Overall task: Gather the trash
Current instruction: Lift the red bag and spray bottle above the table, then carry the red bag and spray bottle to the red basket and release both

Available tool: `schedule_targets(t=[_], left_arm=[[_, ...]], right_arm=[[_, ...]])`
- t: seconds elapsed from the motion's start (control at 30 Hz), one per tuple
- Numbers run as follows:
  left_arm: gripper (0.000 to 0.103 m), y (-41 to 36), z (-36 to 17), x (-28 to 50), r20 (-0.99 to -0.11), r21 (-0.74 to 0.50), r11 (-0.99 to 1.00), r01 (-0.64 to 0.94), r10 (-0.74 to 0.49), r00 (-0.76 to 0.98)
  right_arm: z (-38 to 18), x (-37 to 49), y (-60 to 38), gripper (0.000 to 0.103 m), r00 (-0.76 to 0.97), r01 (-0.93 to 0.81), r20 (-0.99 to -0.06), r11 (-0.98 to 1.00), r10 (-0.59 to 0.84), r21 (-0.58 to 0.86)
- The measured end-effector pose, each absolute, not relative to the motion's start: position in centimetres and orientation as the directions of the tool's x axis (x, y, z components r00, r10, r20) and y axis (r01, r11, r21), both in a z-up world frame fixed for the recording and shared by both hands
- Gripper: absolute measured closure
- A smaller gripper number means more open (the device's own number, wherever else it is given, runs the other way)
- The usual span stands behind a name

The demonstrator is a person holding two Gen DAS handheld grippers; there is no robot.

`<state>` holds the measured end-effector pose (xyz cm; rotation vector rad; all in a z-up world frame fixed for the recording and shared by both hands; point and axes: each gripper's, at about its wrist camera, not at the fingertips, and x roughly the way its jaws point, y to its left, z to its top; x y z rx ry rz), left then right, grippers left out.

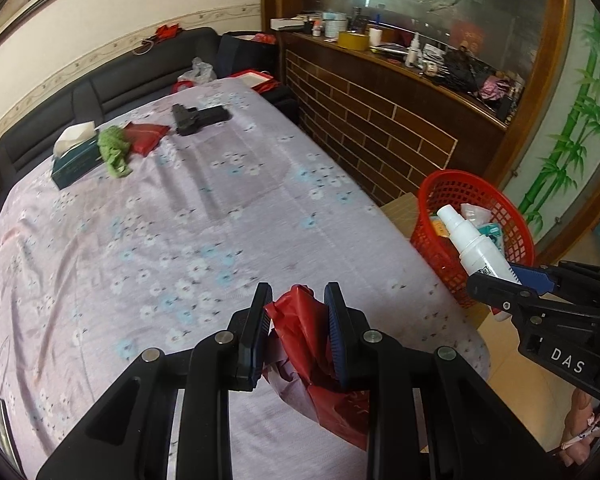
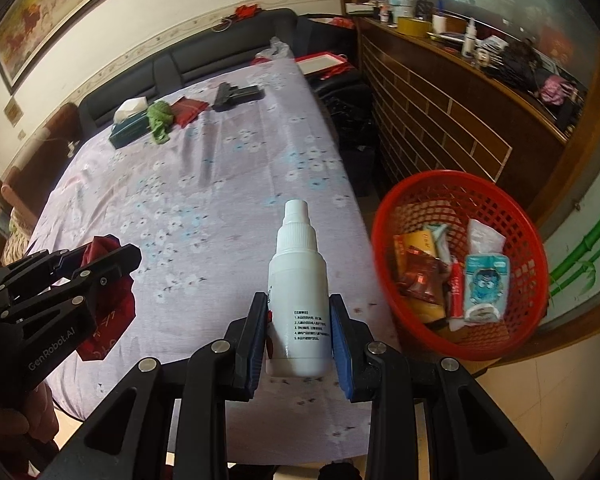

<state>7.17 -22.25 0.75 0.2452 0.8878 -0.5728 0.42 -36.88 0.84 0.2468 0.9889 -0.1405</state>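
Observation:
My left gripper is shut on a crumpled red plastic bag, which hangs from the pads above the near end of the bed; from the right wrist view the same gripper and red bag sit at the left. My right gripper is shut on a white spray bottle, held upright over the bed's near right corner. In the left wrist view that bottle shows in front of a red mesh basket. The basket stands on the floor to the right of the bed and holds several wrappers and packets.
The bed has a lilac flowered sheet. At its far end lie a tissue box, a green cloth, a red packet and a black gripper-like tool. A brick-pattern wooden counter with clutter runs along the right.

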Motion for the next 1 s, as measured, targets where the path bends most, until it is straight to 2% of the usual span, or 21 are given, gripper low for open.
schedule_targets(t=[0.23, 0.5, 0.63, 0.67, 0.73, 0.9, 1.0], left_arm=[[0.077, -26.2, 2.0, 7.3, -0.775, -0.05, 0.778, 0.627, -0.426, 0.467], [0.077, -33.3, 3.7, 8.2, -0.764, -0.209, 0.666, 0.716, -0.568, 0.306], [0.076, -37.8, 3.3, 8.5, -0.763, -0.219, 0.621, 0.752, -0.59, 0.265], [0.073, -38.7, 3.0, 8.6, -0.766, -0.213, 0.616, 0.758, -0.587, 0.262], [0.046, -40.0, 2.5, 8.7, -0.772, -0.213, 0.616, 0.758, -0.581, 0.256], [0.044, -39.9, 2.3, 8.6, -0.771, -0.246, 0.623, 0.742, -0.59, 0.24], [0.04, -38.8, 2.6, 7.6, -0.771, -0.193, 0.64, 0.744, -0.567, 0.288]], right_arm=[[1.4, -0.7, -40.4, 0.071, 0.551, 0.294, -0.833, 0.944, -0.038, 0.152], [2.6, -2.6, -47.3, 0.071, 0.562, 0.435, -0.819, 0.883, -0.113, 0.176], [2.7, -2.9, -50.9, 0.071, 0.558, 0.489, -0.818, 0.852, -0.141, 0.186], [2.7, -2.8, -51.3, 0.071, 0.557, 0.493, -0.818, 0.85, -0.145, 0.185], [2.3, -2.2, -52.7, 0.07, 0.544, 0.504, -0.825, 0.846, -0.152, 0.176], [2.4, -2.0, -55.0, 0.064, 0.544, 0.526, -0.825, 0.828, -0.153, 0.194], [3.6, -3.1, -54.8, 0.063, 0.553, 0.529, -0.813, 0.83, -0.179, 0.177]])
